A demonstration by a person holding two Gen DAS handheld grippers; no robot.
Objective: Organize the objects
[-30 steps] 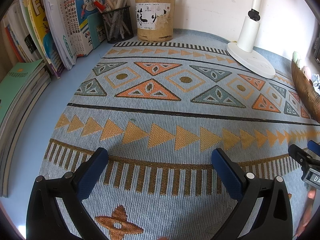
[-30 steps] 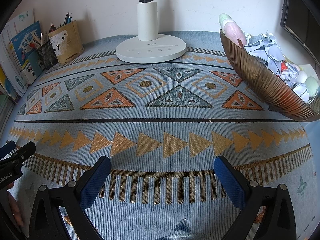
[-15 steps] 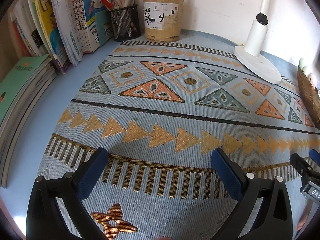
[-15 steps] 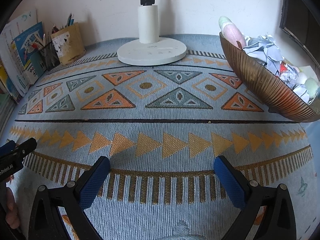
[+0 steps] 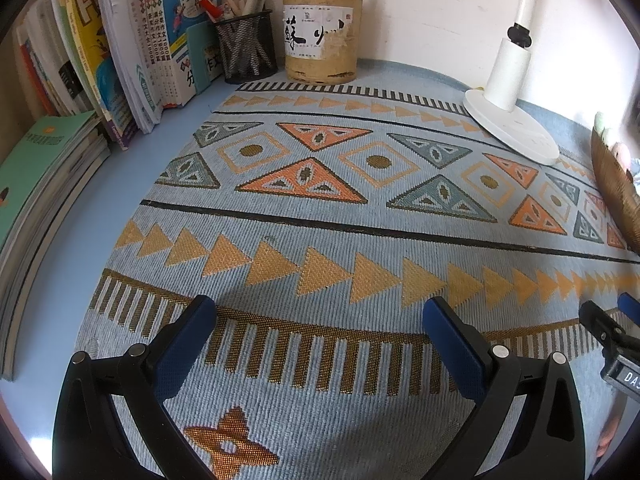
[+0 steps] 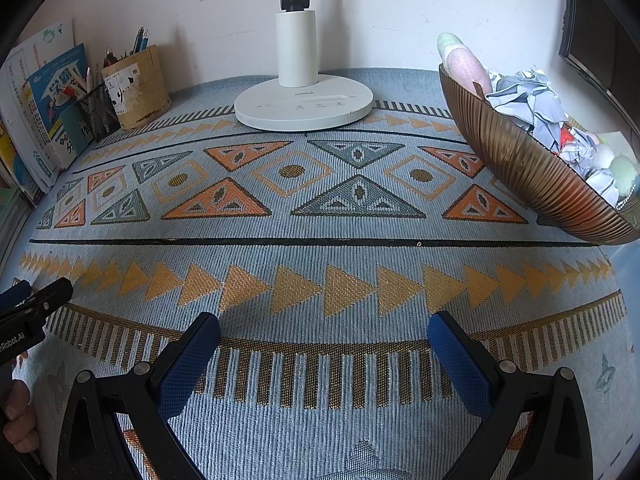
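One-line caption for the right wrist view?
Open right tongs hover over patterned mat, facing white lamp base and brown bowl of crumpled paper.

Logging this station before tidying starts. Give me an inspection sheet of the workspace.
Surface: patterned woven mat over a blue desk.
Job's things: brown ribbed bowl at right, holding crumpled paper and pastel rounded items.
Clutter: mesh pen cup, labelled cylindrical holder with pens, upright books, flat stack of books, white lamp base.
Grippers: left gripper and right gripper, jaws wide apart, nothing between them.
Cables: nothing seen.
Surroundings: white wall; dark screen edge at far right.
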